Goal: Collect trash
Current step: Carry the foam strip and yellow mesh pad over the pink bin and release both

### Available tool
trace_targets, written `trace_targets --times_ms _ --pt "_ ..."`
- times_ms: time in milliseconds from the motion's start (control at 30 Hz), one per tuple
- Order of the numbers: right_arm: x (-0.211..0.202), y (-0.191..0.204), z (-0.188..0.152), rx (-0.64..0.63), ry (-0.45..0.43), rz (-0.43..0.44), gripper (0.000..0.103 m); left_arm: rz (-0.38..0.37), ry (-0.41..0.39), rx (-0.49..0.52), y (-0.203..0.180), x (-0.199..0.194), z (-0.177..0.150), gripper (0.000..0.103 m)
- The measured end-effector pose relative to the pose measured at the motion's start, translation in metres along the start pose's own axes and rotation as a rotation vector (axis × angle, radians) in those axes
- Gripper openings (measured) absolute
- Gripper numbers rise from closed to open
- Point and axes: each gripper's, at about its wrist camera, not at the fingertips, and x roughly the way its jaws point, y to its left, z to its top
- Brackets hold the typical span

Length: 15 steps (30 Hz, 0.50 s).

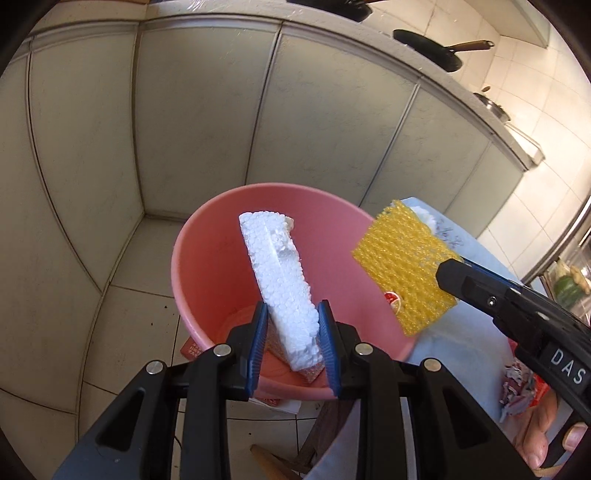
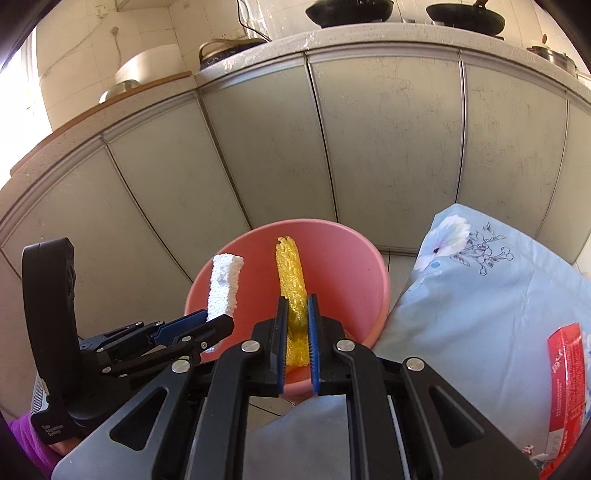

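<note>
A pink plastic bucket (image 1: 207, 258) (image 2: 343, 251) stands on the tiled floor before the cabinets. My left gripper (image 1: 293, 332) (image 2: 207, 325) is shut on a white styrofoam block (image 1: 280, 280) (image 2: 223, 284), which it holds tilted over the bucket's mouth. My right gripper (image 2: 297, 332) (image 1: 448, 273) is shut on a yellow foam net sheet (image 2: 291, 291) (image 1: 402, 266), seen edge-on in the right wrist view and flat at the bucket's right rim in the left wrist view. Both pieces hang above the bucket.
Pale cabinet doors (image 1: 199, 118) (image 2: 388, 147) rise behind the bucket under a counter with pans (image 1: 428, 50) (image 2: 349, 13). A light blue flowered cloth (image 2: 480, 295) (image 1: 461, 350) covers a surface to the right, with a red packet (image 2: 567, 376) on it. A hand (image 1: 539, 435) holds the right gripper.
</note>
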Motion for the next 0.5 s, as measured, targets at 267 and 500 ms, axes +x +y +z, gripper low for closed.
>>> trace_targets --times_ms 267,500 --pt "0.028 -0.002 -0.003 0.011 0.052 -0.021 0.010 0.052 0.042 -0.008 0.007 0.025 -0.001 0.027" --pt "0.043 -0.002 -0.006 0.020 0.078 -0.029 0.010 0.064 0.044 0.008 0.004 0.027 -0.002 0.027"
